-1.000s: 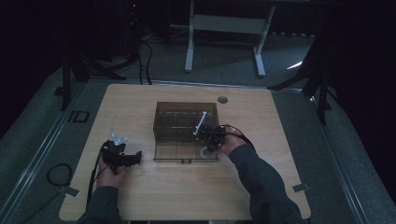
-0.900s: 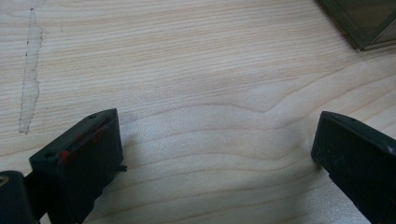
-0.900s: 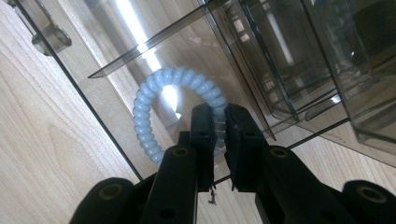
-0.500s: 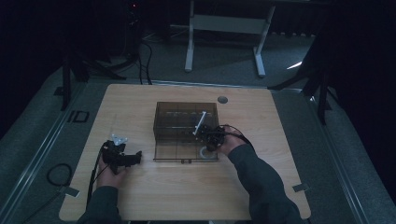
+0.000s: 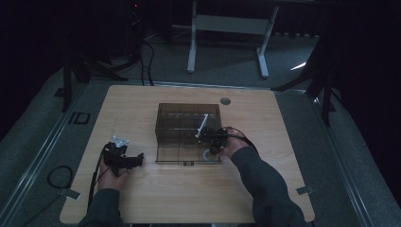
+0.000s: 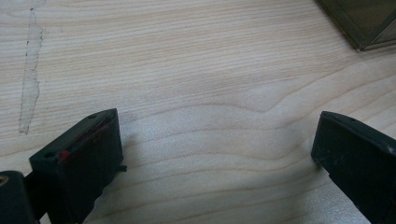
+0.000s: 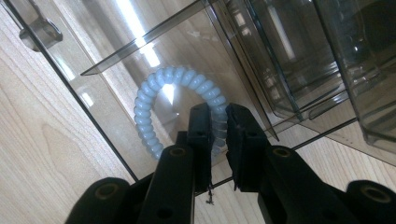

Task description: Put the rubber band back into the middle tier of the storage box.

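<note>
A smoky clear plastic organiser box (image 5: pixel 188 108) stands mid-table with its front drawer (image 7: pixel 116 56) pulled out. A pale blue spiral coil ring (image 7: pixel 154 88) lies in that drawer, also seen from above as a pale ring (image 5: pixel 206 154). My right gripper (image 7: pixel 218 114) reaches down into the drawer (image 5: pixel 211 142) and pinches the ring's right side between its pads. Its jaws have just been opening a little, with the coil still between them. My left gripper (image 5: pixel 138 160) rests on the table left of the box, jaws wide apart (image 6: pixel 215 154) over bare wood.
A white stick (image 5: pixel 202 125) lies slanted in the box behind the drawer. A small clear handle (image 7: pixel 39 32) sits on the drawer front. The wooden table (image 5: pixel 142 198) has a round cable port (image 5: pixel 225 100) at the back. A metal stand (image 5: pixel 227 23) stands on the floor beyond.
</note>
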Tool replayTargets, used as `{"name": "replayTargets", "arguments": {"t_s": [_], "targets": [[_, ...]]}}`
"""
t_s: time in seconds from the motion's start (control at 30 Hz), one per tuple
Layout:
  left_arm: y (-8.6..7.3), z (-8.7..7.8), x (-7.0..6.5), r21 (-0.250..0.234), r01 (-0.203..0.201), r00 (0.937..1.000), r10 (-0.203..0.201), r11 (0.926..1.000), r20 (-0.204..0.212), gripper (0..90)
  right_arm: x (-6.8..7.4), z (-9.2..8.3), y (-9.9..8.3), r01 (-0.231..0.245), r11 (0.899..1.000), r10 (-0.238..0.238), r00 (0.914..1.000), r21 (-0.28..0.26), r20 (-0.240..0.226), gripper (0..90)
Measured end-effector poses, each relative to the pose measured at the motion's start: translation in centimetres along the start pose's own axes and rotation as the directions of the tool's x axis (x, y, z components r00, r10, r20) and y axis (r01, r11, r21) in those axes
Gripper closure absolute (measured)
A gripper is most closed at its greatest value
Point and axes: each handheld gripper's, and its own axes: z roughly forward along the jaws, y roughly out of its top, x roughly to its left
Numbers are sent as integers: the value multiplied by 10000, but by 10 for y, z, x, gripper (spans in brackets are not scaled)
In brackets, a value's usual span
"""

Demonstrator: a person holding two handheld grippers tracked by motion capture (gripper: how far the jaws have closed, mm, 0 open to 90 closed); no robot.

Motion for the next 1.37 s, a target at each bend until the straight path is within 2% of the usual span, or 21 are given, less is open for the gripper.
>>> {"name": "replayTargets", "arguments": {"t_s": [0.57, 1.0, 1.37], "targets": [[0, 0, 0, -2, -22, 10000, 22, 10000, -5, 17, -1, -16, -6, -122, 9975, 115, 9999, -699, -106, 728], [0, 0, 0, -18, -4, 10000, 4, 10000, -6, 18, 6, -39, -19, -147, 9847, 111, 9997, -1738, -217, 704], [0, 0, 0, -16, 0, 10000, 0, 10000, -6, 18, 8, -49, -41, -362, 9716, 327, 9993, -2338, -189, 682]]}}
